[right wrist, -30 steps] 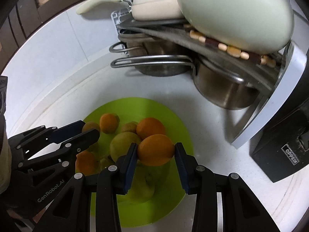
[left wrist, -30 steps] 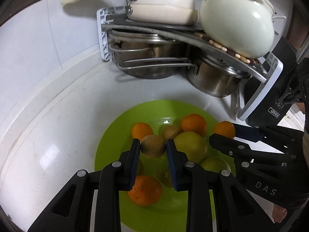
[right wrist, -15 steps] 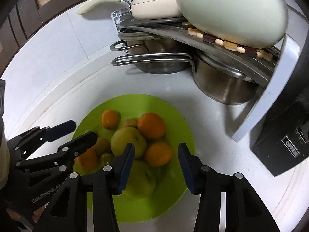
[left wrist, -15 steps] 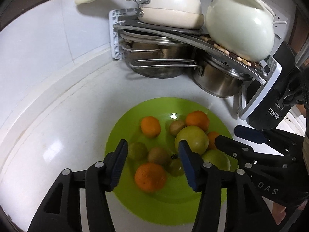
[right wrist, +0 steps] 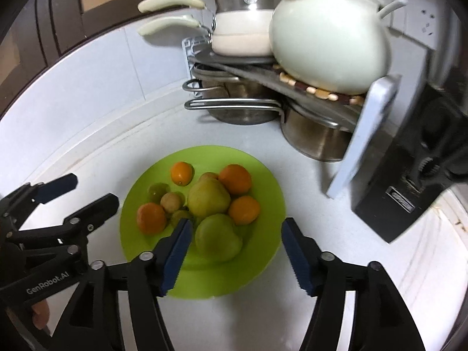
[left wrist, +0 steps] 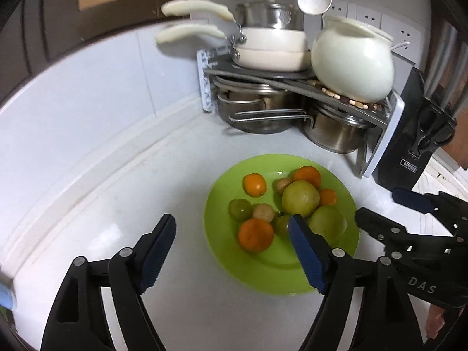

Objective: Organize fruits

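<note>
round oranges (right wrist: 235, 179), green pears (right wrist: 218, 237) and small brown fruits (right wrist: 172, 201) lie piled on flat lime-green plastic plate (left wrist: 280, 275). left gripper (left wrist: 234, 251) and right gripper (right wrist: 235, 251): jaws just opening, empty. fruit firm, smooth, rolls; pinch across widest part.

Bright fruit on a lime-green round plastic plate (right wrist: 272, 204) against a glossy white counter (right wrist: 292, 169).

The plate carries four orange citrus fruits (right wrist: 235, 179), two large yellow-green pear-like fruits (right wrist: 208, 197), small dull-green fruits (left wrist: 240, 209) and tan-brown round ones (right wrist: 172, 201). At the counter's back corner, a cream ceramic pot (right wrist: 327, 41) sits on a mat of beige and dark-brown beads (right wrist: 316, 91) on a grey rack (left wrist: 263, 73) over silver steel pans (left wrist: 336, 134). Both black grippers (left wrist: 232, 225) (right wrist: 235, 228) have blue pads (left wrist: 307, 259). A black block (right wrist: 409, 181) stands at the right edge.
</note>
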`<state>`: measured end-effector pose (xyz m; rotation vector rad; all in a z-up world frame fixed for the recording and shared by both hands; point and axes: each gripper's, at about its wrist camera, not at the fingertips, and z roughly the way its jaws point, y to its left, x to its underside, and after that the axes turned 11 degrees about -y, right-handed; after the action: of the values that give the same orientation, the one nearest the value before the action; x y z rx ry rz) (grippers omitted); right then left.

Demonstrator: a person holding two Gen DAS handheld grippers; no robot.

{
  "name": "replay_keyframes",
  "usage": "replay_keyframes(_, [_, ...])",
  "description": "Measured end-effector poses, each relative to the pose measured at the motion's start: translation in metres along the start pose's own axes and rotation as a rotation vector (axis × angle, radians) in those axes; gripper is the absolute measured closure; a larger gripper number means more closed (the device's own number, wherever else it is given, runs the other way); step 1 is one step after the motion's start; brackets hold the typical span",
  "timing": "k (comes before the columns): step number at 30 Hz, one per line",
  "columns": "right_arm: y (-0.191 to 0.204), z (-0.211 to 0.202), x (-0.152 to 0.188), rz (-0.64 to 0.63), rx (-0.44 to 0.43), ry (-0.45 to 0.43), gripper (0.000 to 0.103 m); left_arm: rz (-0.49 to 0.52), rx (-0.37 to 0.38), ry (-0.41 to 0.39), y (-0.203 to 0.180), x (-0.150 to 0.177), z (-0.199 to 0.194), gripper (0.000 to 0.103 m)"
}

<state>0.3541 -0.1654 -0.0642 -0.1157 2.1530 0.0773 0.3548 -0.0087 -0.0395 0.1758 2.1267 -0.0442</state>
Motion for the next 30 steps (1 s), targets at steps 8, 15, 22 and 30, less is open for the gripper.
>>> replay_keyframes(8, [0.01, -0.061, 0.02, 0.001, 0.035, -0.092, 0.021, 0.016, -0.049, -0.101, 0.004, 0.02, -0.063, 0.008])
replay_keyframes(15, [0.012, -0.119, 0.045, -0.009, 0.034, -0.156, 0.018, -0.038, -0.042, -0.15, 0.003, 0.044, -0.12, 0.003])
replay_keyframes(22, [0.001, -0.178, 0.071, -0.025, 0.035, -0.214, 0.014, -0.077, -0.048, -0.188, -0.017, 0.072, -0.177, 0.0])
replay_keyframes(30, [-0.007, -0.239, 0.102, -0.041, 0.02, -0.262, 0.01, -0.076, -0.08, -0.247, -0.045, 0.1, -0.242, 0.0])
